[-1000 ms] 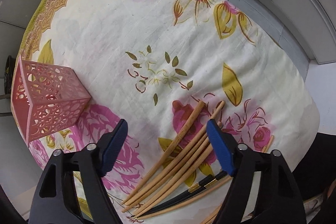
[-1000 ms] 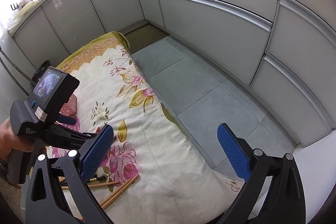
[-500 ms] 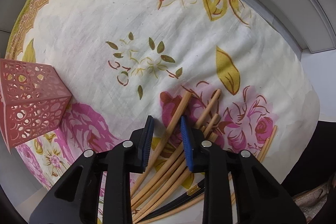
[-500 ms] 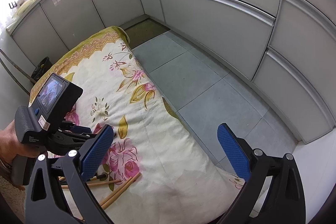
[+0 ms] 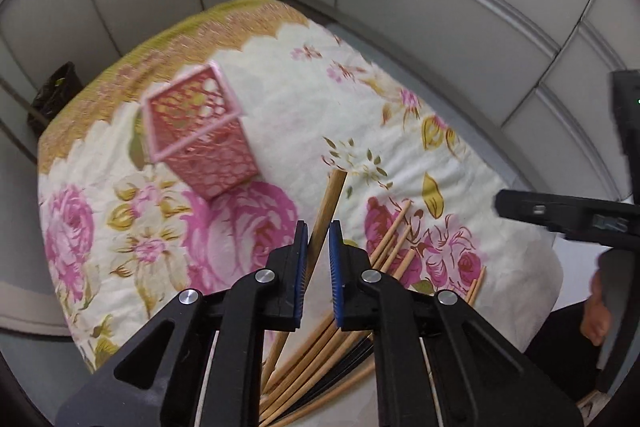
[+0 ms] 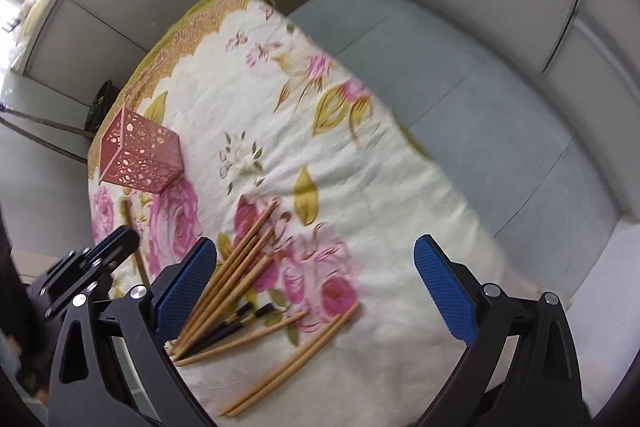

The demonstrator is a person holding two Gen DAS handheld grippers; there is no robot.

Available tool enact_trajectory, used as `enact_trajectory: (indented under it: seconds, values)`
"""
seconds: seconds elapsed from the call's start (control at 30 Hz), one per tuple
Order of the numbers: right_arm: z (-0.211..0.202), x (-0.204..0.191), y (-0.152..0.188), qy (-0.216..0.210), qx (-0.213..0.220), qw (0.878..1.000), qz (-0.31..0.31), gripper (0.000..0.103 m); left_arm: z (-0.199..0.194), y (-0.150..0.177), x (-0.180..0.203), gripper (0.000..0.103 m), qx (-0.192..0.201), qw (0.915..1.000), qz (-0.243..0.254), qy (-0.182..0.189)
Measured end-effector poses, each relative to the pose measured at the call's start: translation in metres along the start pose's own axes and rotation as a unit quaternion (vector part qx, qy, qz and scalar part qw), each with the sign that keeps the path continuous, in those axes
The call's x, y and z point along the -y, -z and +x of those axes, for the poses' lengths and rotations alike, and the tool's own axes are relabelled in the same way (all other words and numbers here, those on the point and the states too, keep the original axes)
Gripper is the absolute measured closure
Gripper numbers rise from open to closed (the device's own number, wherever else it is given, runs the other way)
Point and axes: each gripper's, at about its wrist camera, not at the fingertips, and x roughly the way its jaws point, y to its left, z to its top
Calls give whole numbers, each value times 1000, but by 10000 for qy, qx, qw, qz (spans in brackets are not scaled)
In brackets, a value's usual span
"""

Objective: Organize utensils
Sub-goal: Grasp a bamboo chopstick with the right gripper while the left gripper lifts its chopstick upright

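Left gripper point(image 5: 318, 259) lifts 1 wooden chopstick point(image 5: 330, 203); right gripper point(image 6: 316, 283) hangs wide apart over the pile.

The left gripper's blue pads are closing on the single chopstick, which runs between them and sticks out ahead, tilted, with its blunt end over the flowered cloth point(image 5: 280, 99) just beside the pink cut-out holder point(image 5: 200, 135). The holder stands upright on the cloth, nothing visible inside it. The remaining chopsticks point(image 6: 236, 275) lie fanned on the cloth under and beside the left gripper: several pale wooden ones and a dark pair point(image 6: 240, 323) with them. 2 more wooden sticks point(image 6: 296, 359) lie a little apart, nearer the cloth's edge. The right gripper holds nothing, its jaws spread wide above these. In the right wrist view the left gripper shows at the lower left, blurred, with the chopstick rising from it.
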Motion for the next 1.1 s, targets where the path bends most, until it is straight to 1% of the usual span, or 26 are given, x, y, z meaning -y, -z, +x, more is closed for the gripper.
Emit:
enact_trajectory:
  seconds: [0.03,0.07,0.13,0.2,0.23,0.3,0.37,0.5,0.57,0.6,0.67,0.77,0.9,0.97,1.0,1.03,1.07,1.1]
  values:
    - [12,-3,-2,-135,-239,9996,114,8,-25,0,-2,94,232,9996,-131,-35]
    - [23,-8,-3,-209,-436,9987,151,13,-44,5,-9,94,472,9985,-269,-60]
    - [41,-17,-5,-190,-680,9971,268,23,-73,5,-19,95,886,9947,-506,-83]
    - [57,-25,-7,-276,-997,9940,360,38,-102,7,-28,96,1265,9895,-690,-112]
    - [63,-27,-9,-278,-1126,9922,463,54,-116,10,-31,96,1439,9866,-757,-125]
    - [75,-31,-12,-218,-1304,9892,632,58,-137,10,-31,96,1744,9811,-820,-201]
    - [83,-36,-15,-50,-1359,9882,701,70,-154,14,-31,96,1988,9763,-826,-197]
    - [94,-43,-24,105,-1355,9865,913,75,-175,19,-26,96,2246,9716,-727,-136]
    - [99,-49,-29,257,-1380,9858,921,82,-182,21,-27,96,2332,9696,-731,-101]
    - [102,-51,-31,317,-1396,9853,930,82,-185,22,-28,96,2365,9688,-738,-80]
    - [107,-53,-34,458,-1453,9838,940,86,-189,26,-31,96,2420,9672,-766,-71]
    - [111,-66,-37,732,-1359,9848,795,88,-192,29,-35,96,2465,9657,-812,-84]
    - [118,-92,-33,1378,-1197,9828,283,90,-194,32,-42,96,2519,9631,-941,-109]
    - [119,-100,-30,1560,-1065,9818,194,90,-197,34,-44,96,2569,9612,-999,-105]
    - [120,-104,-28,1594,-999,9821,121,90,-199,35,-43,96,2593,9604,-1009,-106]
    - [120,-106,-26,1529,-940,9837,76,91,-200,35,-43,96,2609,9598,-1025,-122]
    - [120,-106,-25,1340,-921,9866,94,93,-201,36,-43,96,2624,9592,-1042,-143]
    - [120,-105,-23,1052,-934,9899,182,93,-202,37,-43,96,2634,9588,-1058,-151]
